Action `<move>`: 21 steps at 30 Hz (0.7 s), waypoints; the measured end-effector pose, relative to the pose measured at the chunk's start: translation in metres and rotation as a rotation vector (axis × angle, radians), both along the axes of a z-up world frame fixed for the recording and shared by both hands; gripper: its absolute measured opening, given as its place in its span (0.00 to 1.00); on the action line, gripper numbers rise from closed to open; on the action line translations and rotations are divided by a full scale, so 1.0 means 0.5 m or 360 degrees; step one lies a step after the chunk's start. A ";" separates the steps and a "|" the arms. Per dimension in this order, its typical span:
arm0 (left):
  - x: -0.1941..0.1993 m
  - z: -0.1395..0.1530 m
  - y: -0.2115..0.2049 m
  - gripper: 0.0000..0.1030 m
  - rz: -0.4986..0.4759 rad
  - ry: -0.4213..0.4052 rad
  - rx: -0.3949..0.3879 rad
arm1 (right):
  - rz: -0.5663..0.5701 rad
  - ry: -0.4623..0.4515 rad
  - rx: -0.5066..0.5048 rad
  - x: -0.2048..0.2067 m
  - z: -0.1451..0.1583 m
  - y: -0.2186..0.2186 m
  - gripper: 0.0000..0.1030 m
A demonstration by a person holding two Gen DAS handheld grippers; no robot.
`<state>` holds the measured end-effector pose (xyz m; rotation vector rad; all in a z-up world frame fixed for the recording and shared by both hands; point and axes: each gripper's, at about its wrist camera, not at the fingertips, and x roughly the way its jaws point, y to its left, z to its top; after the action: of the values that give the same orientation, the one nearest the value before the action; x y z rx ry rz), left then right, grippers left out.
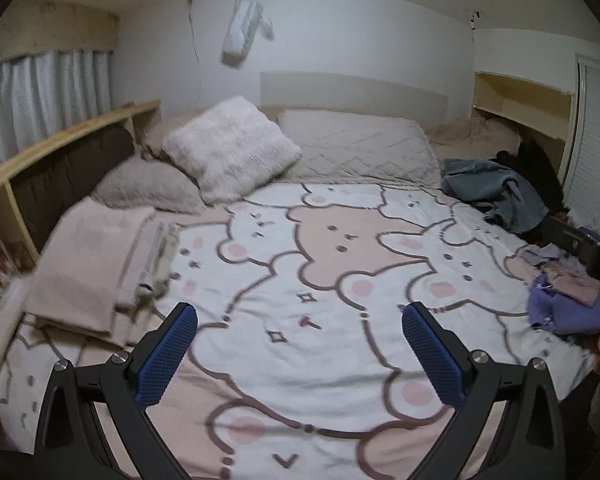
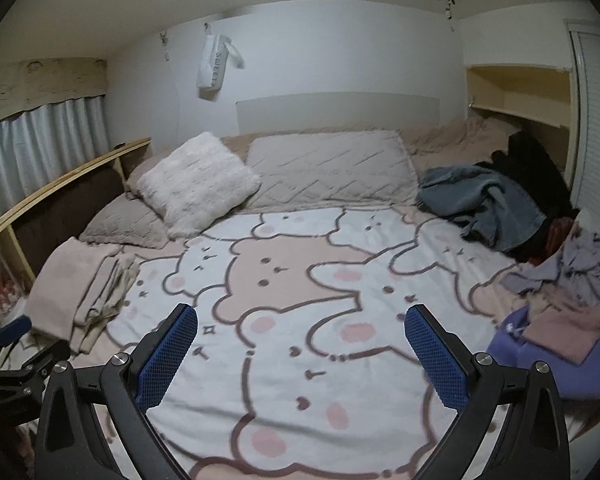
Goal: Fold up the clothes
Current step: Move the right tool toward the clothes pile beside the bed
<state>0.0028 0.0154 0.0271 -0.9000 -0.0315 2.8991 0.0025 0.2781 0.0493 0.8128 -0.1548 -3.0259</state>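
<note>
— Left of the jaws first?
— Folded stack (image 1: pixel 96 268) of beige cloth, flat and squared, well to the left of the left gripper (image 1: pixel 300 344); looks finished, judging by the neat edges. Seen again far left of the right gripper (image 2: pixel 300 344).
— Between the jaws?
— Only bare blanket (image 2: pixel 284 380) with the bear print. Nothing laid out for folding.
— Jaws themselves?
— Both pairs spread wide, blue pads (image 1: pixel 168 356) gripping nothing.
— Right of the jaws?
— All of the remaining work, probably. Purple garment (image 2: pixel 556 364) with a pink piece (image 2: pixel 560 330) on top, just right of the right gripper's right finger. Beyond that, a crumpled lilac piece (image 2: pixel 580 268). Farther back and right, a rumpled blue-grey garment (image 2: pixel 484 204) against something dark (image 2: pixel 532 164), too shadowed to identify.
— Progress, then?
— Partly done: one stack folded, several pieces loose on the right. Exact count impossible to tell from the heap. Likely next: picking from the right-hand pile.
</note>
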 end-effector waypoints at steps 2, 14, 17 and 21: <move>-0.006 0.006 -0.003 1.00 0.0037 0.0030 0.0046 | -0.0052 0.0056 -0.0032 -0.006 0.019 0.037 1.00; -0.035 0.042 0.040 1.00 0.0084 0.0299 0.0031 | -0.0350 0.0044 0.0332 -0.200 0.013 0.257 1.00; -0.059 0.027 0.064 1.00 0.0002 0.0210 0.0026 | -0.0530 -0.0192 0.0389 -0.260 -0.065 0.327 1.00; -0.082 0.008 0.082 1.00 -0.0033 0.0116 0.0061 | -0.0815 -0.0503 0.0379 -0.267 -0.175 0.449 1.00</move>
<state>-0.0383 0.0563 0.0308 -0.7836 -0.0711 2.8993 -0.1312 0.5027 -0.0385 1.4790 0.0019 -3.3980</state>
